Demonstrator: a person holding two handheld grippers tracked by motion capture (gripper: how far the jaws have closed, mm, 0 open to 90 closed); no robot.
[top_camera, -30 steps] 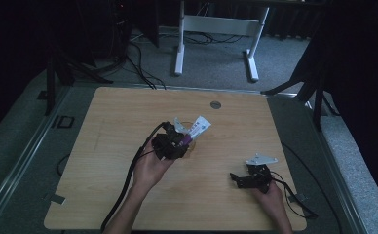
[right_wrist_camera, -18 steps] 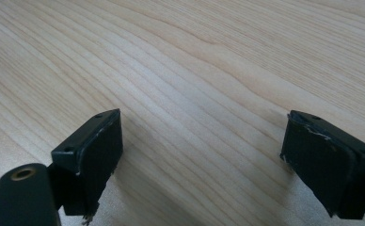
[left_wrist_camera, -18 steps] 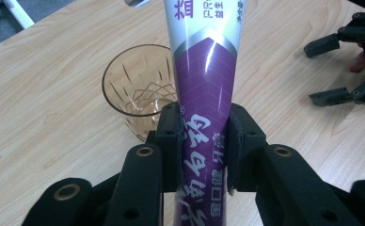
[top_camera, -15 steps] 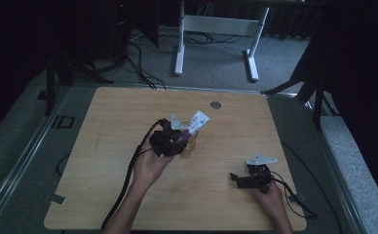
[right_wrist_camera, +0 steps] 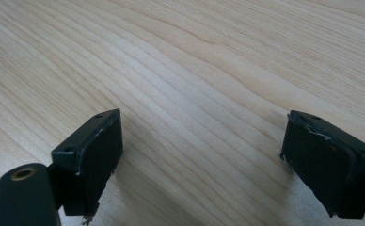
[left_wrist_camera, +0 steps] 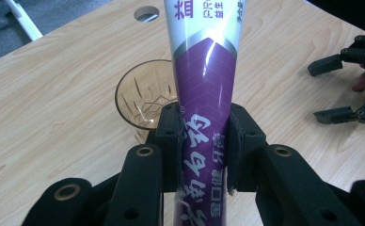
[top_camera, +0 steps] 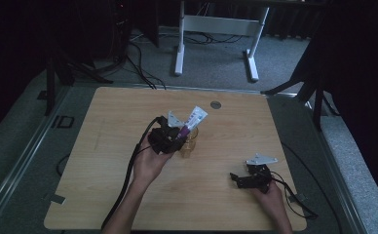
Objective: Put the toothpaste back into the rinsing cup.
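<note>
L gripper [left_wrist_camera: 202, 141] clamped on purple/white toothpaste tube [left_wrist_camera: 204, 80], tube over amber glass [left_wrist_camera: 140, 96] at table [top_camera: 104, 112] ctr. R gripper [right_wrist_camera: 202, 155] jaws wide apart, resting at 4 o'clock.

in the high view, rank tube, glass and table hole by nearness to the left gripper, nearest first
1. Tube: clamped in the left gripper.
2. Glass: on the table just right of it.
3. Hole: near the table's far edge, farthest.

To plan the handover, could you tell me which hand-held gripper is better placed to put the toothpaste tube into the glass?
Left: the left hand-held gripper grips the toothpaste tube beside the glass.
</note>
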